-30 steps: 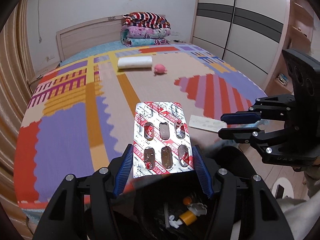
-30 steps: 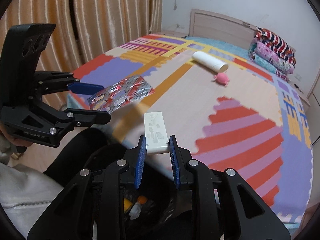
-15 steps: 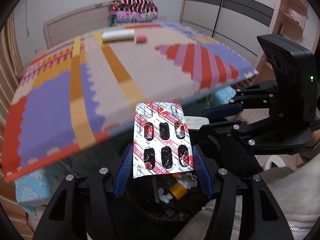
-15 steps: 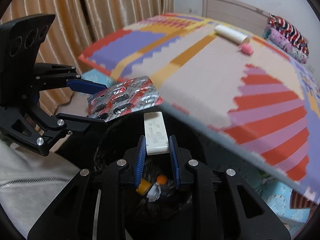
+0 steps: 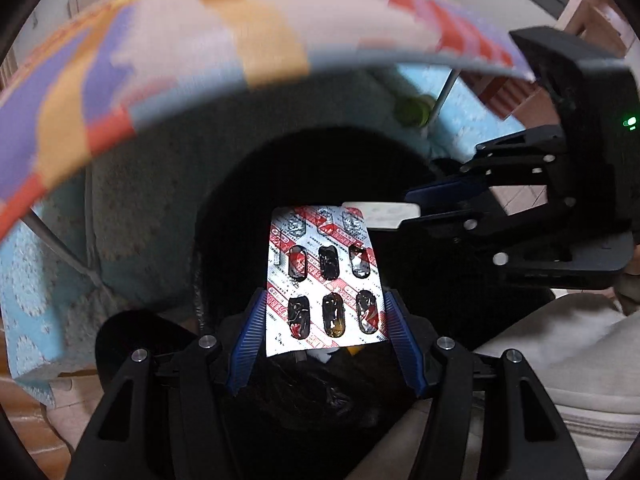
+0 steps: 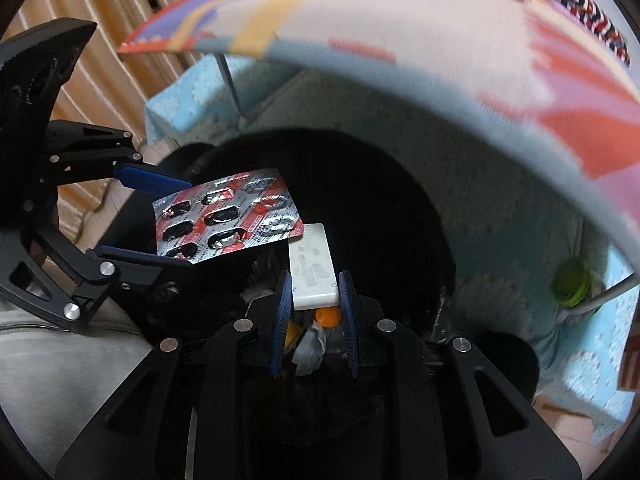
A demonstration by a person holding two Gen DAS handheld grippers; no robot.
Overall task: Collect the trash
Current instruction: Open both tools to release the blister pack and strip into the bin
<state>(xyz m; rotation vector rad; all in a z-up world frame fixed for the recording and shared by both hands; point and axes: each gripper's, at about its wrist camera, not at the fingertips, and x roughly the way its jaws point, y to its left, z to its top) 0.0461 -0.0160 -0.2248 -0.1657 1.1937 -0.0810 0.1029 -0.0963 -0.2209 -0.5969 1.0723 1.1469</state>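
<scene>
Clamping an emptied blister pack (image 5: pixel 323 280), the left tongs (image 5: pixel 324 332) face the right tongs (image 6: pixel 313 304), clamped on a white card (image 6: pixel 313 270) at three o'clock, above the black trash bag (image 6: pixel 400 200).

Nothing is showing that can be read. The blister pack (image 5: pixel 324 280) is carrying red printing across its silver foil, but the characters are coming out too small and blurred to make out. The white strip (image 6: pixel 313 270) is bearing faint grey marks, equally illegible.
</scene>
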